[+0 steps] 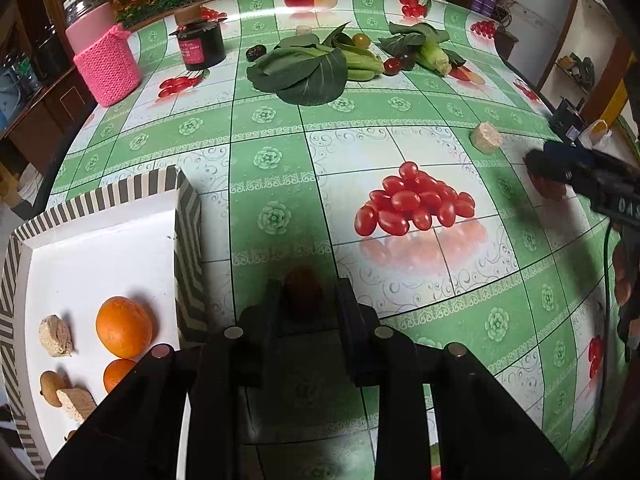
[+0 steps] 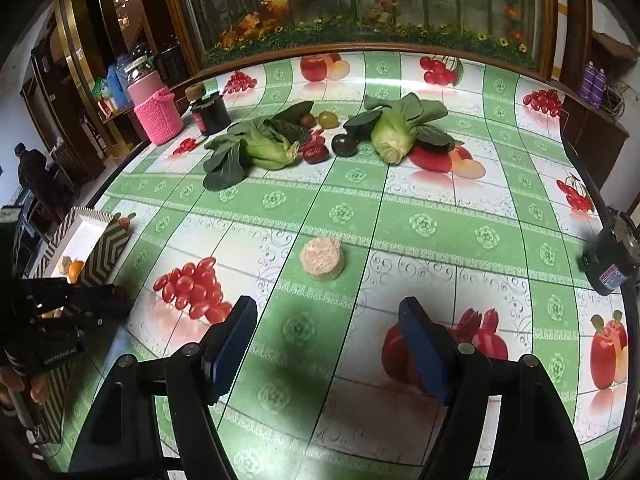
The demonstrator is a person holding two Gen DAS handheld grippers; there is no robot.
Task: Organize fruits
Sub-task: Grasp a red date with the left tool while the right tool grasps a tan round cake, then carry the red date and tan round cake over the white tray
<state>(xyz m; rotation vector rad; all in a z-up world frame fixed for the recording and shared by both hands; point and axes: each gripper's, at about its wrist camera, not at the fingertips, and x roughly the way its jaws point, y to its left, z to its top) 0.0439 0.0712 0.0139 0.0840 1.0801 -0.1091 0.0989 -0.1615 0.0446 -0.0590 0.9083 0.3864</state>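
My left gripper (image 1: pixel 305 300) is shut on a small dark red fruit (image 1: pixel 303 289), just right of the striped white tray (image 1: pixel 188 216). The tray holds two oranges (image 1: pixel 123 327), a small brown fruit (image 1: pixel 51 387) and beige cake pieces (image 1: pixel 56 336). My right gripper (image 2: pixel 328 340) is open and empty above the table, short of a round beige cake (image 2: pixel 322 258). At the far side lie leafy greens (image 2: pixel 256 144) with a dark plum (image 2: pixel 344 145), a red date (image 2: pixel 316 153) and a green fruit (image 2: pixel 328 119). The right gripper also shows in the left wrist view (image 1: pixel 560 170).
A pink knitted jar (image 1: pixel 106 60) and a dark jar (image 1: pixel 202 46) stand at the far left of the table. A second bunch of greens (image 2: pixel 400 128) lies at the far right. A black device (image 2: pixel 608 256) sits at the table's right edge. The tablecloth carries printed fruit pictures.
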